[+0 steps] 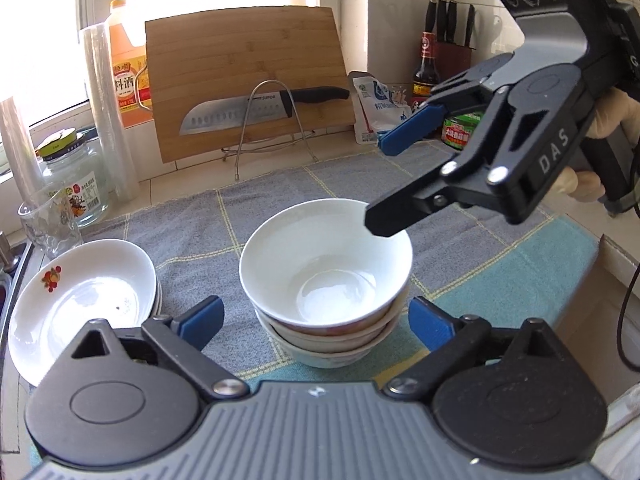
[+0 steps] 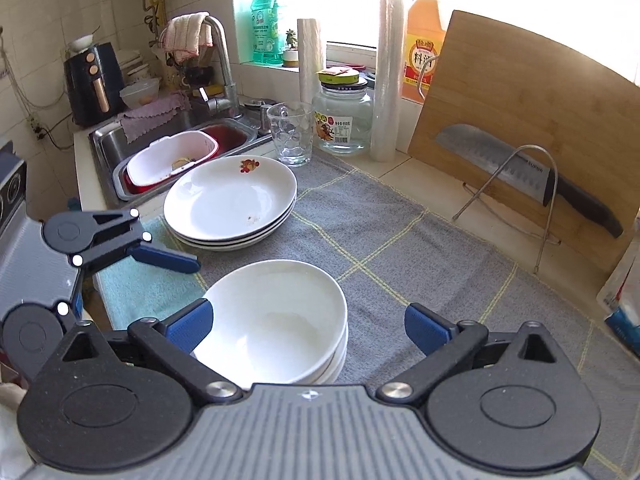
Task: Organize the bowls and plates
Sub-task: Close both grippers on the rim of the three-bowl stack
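A stack of white bowls [image 1: 326, 276] stands on the grey checked towel [image 1: 192, 240]; it also shows in the right wrist view [image 2: 276, 320]. A stack of white plates with a red fruit print [image 1: 80, 300] sits to its left, near the sink [image 2: 230, 200]. My left gripper [image 1: 316, 322] is open and empty, its jaws either side of the bowl stack's near side. My right gripper [image 2: 308, 330] is open and empty, just above the bowls' right rim; in the left wrist view it [image 1: 380, 184] hovers over the far rim.
A bamboo cutting board [image 1: 248, 76] leans at the back with a knife [image 1: 260, 108] on a wire rack. A glass jar [image 2: 342, 116], a tumbler [image 2: 290, 132], film rolls and an orange bottle [image 2: 424, 36] stand by the window. The sink [image 2: 176, 148] holds a white tub.
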Demonstrator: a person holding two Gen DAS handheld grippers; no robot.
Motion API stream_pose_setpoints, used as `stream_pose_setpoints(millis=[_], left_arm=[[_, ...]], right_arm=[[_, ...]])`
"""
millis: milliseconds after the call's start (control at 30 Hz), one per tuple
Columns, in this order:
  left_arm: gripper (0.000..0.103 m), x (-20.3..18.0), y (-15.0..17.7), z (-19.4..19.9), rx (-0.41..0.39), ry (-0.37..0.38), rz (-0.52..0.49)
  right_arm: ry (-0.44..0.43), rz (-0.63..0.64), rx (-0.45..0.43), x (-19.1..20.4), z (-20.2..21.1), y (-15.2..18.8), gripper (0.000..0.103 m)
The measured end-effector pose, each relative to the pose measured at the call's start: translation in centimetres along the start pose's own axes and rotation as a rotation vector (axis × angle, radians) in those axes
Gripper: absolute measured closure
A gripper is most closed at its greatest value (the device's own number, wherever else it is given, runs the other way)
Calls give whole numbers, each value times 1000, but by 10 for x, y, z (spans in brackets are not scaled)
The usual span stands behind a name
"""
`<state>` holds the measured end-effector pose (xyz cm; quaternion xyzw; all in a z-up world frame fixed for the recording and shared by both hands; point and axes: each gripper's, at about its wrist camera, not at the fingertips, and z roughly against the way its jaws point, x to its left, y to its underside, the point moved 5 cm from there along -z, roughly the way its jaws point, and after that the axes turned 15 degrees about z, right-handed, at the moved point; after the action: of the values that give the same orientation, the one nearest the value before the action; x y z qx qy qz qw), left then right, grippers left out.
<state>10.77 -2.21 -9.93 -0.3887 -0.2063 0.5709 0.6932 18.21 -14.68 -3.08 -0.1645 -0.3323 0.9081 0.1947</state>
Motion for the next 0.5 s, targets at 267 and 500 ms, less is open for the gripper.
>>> stream_pose_setpoints(millis=[267,500], left_arm=[[5,19,9,-9,110,75,-150],[5,36,9,-29,173,167,-247]], right_arm=[[32,95,108,32,-6,28,0],[77,14,202,46,-43,52,0]])
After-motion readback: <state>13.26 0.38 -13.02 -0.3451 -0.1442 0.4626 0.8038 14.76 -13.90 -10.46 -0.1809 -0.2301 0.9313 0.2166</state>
